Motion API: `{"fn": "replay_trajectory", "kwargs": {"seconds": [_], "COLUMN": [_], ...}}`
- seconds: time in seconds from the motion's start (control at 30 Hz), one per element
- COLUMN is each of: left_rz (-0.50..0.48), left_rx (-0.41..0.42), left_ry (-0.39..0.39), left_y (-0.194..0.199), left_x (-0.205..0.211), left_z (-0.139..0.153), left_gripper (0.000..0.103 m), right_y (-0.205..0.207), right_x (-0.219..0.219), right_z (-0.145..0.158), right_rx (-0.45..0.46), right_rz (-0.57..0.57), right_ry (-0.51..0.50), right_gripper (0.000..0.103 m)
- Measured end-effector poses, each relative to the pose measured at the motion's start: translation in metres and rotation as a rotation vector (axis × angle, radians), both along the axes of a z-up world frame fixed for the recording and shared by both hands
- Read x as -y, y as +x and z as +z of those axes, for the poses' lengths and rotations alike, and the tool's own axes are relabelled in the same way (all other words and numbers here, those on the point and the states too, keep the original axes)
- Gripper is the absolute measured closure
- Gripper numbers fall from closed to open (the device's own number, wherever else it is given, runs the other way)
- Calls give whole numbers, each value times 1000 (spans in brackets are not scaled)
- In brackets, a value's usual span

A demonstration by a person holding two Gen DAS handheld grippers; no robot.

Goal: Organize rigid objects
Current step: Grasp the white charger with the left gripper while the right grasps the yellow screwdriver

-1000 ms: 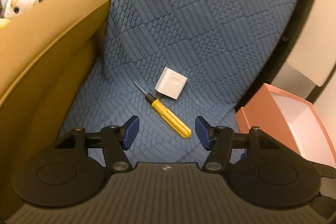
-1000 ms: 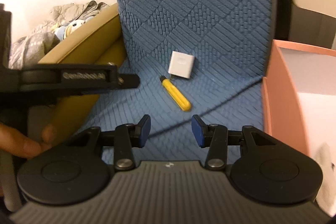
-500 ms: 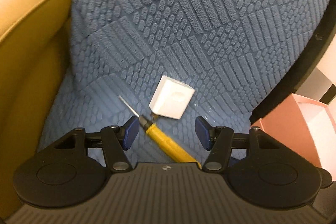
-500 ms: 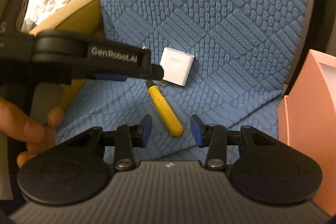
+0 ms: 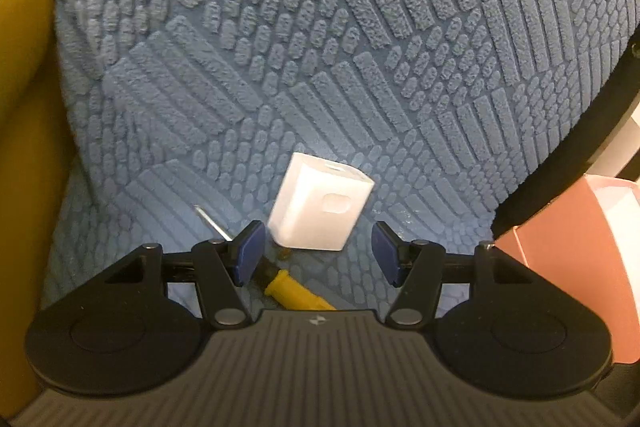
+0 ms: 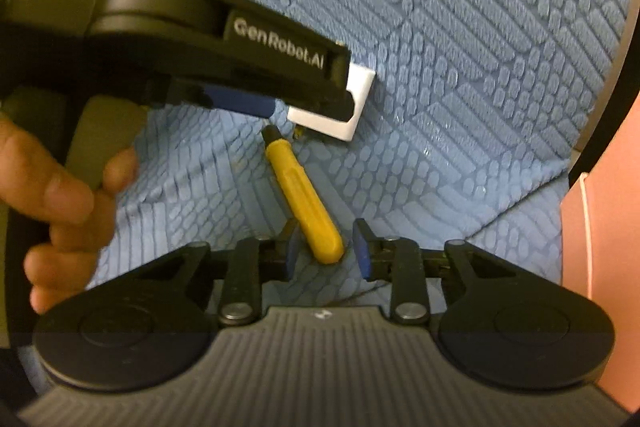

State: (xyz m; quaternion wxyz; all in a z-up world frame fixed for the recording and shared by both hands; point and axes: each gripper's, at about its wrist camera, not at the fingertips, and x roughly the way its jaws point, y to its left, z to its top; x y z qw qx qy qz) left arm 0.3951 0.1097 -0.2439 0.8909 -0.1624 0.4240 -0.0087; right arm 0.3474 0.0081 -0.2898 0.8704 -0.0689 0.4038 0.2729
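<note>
The right wrist view gets you stuff the left one doesn't: the whole black body of the left gripper coming in from the side with white lettering on it, plus the person's hand wrapped round its handle. It also shows the full chunky yellow plastic handle of the small screwdriver, which the left view mostly cuts off. What the left wrist view adds is the thin metal shaft of that screwdriver poking out past the blue pad, and a tan leathery-looking armrest along the side. Everything sits on a blue seat cushion with a fuzzy raised pattern of bars and little ovals in a patchwork of squares. The small white plastic cube charger, smooth with rounded edges and an oval recess on one face, lies just past the screwdriver's black collar, metal prongs facing it. A salmon-pink cardboard box with a white inside stands off the cushion's edge. The left gripper is about halfway open, jaws either side of the charger's near end, not touching it. The right gripper has just been closing and is narrow now, the butt of the yellow handle between its blue pads with slim gaps still showing each side.
</note>
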Motion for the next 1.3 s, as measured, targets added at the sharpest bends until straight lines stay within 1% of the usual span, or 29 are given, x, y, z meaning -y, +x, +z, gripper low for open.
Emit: {"fn": "replay_trajectory", "kwargs": {"seconds": [0.07,0.13,0.3,0.5,0.7,0.77,1.07,1.2,1.3], "left_rz": [-14,-21,-40,-44,-38,-35,4,34,56], "left_rx": [1,-3,0,-2,-8,-8,-4,-15,-35], "left_ry": [7,21,63,101,113,109,103,73,26], "left_y": [3,7,14,28,41,45,37,25,12], "left_x": [1,5,11,27,40,42,39,37,34], "left_z": [-1,-4,-9,-23,-38,-40,-27,-21,-17], "left_gripper": [38,38,38,38,38,40,42,42,43], "right_y": [-1,-1,-1,0,0,1,-5,-10,-14], "right_x": [-1,-3,-5,-5,-6,-6,-8,-6,0], "right_z": [-1,-1,-2,-4,-9,-12,-16,-16,-13], "right_rx": [7,12,13,17,31,34,56,69,80], "right_rz": [7,17,25,35,46,52,66,57,37], "right_ry": [-4,-10,-21,-33,-49,-51,-101,-130,-136], "right_gripper": [73,76,77,78,79,80,80,80,80]}}
